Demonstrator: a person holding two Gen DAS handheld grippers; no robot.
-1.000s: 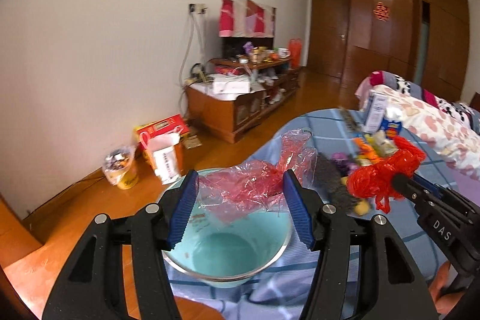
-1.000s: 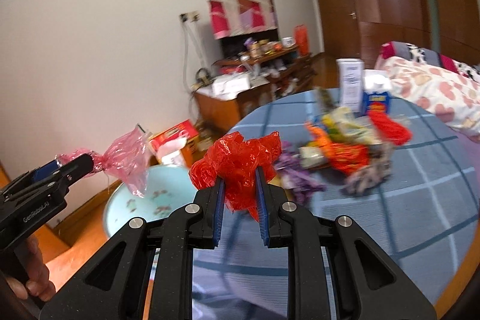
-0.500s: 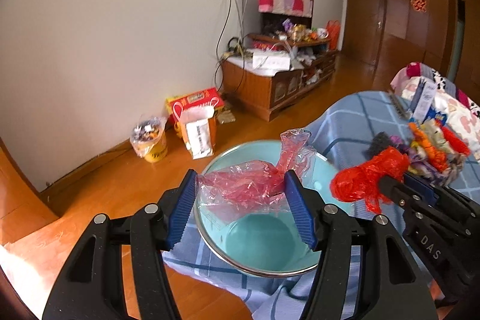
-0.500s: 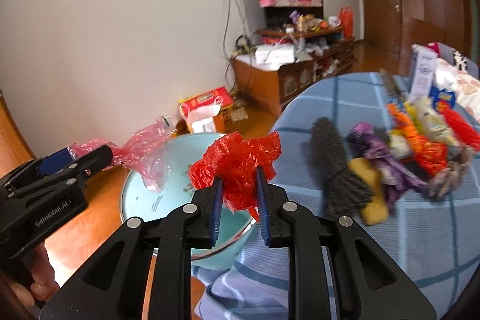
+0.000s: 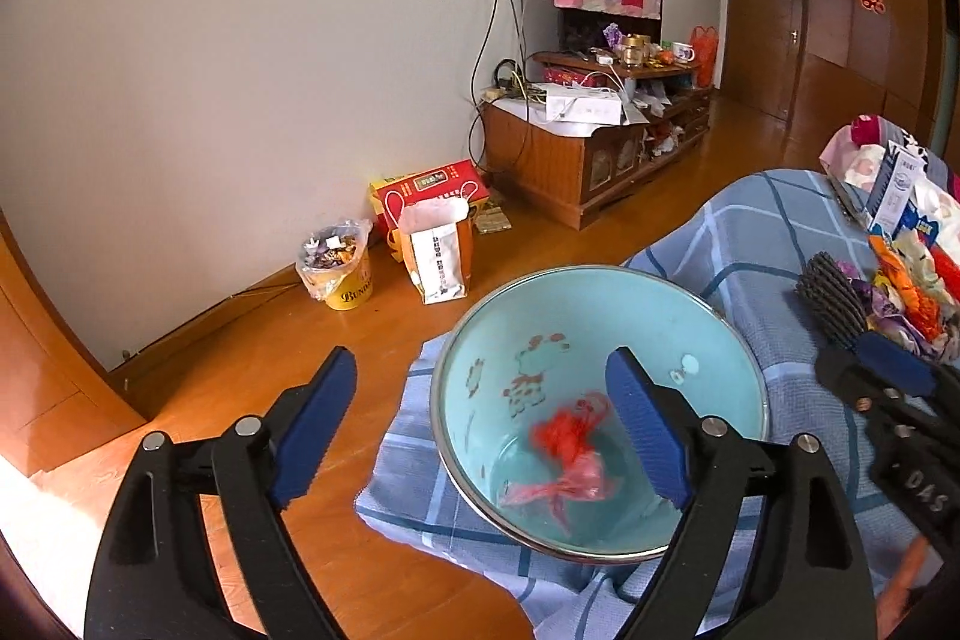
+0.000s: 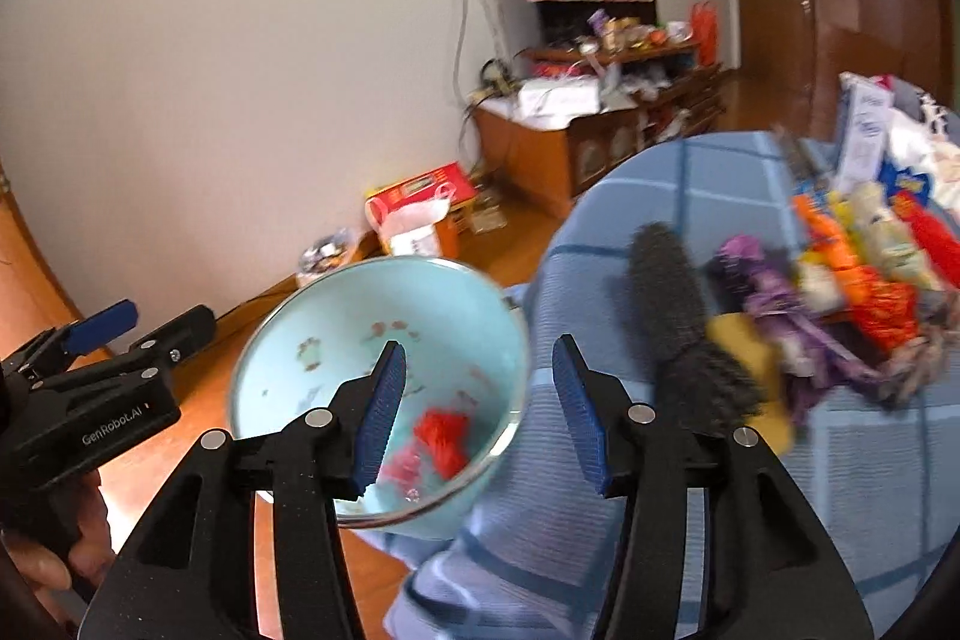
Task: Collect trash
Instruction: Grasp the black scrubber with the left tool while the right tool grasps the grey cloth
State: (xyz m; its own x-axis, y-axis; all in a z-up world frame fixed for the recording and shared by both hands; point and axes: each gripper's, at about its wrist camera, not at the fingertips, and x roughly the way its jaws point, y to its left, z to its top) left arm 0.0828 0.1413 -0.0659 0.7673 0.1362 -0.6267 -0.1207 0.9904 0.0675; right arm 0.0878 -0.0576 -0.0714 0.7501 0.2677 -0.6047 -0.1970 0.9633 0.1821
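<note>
Over the round pale-blue enamel basin (image 5: 600, 340) at the bench (image 5: 756, 244) edge, the left claw (image 5: 480, 421) has just sprung wide and holds nothing; the crumpled pink and red plastic scraps (image 5: 567, 451) lie inside. Beside it, the right claw (image 6: 474, 412) has likewise just opened, released. This drop looks done; next comes reaching right for the colourful litter pile (image 6: 840, 280).

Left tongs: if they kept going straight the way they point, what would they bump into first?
Probably the light blue bowl. The left tongs, open with nothing between them, aim at its near rim and inside, where the red wrapper and pink bag lie. Depth is hard to judge.
</note>
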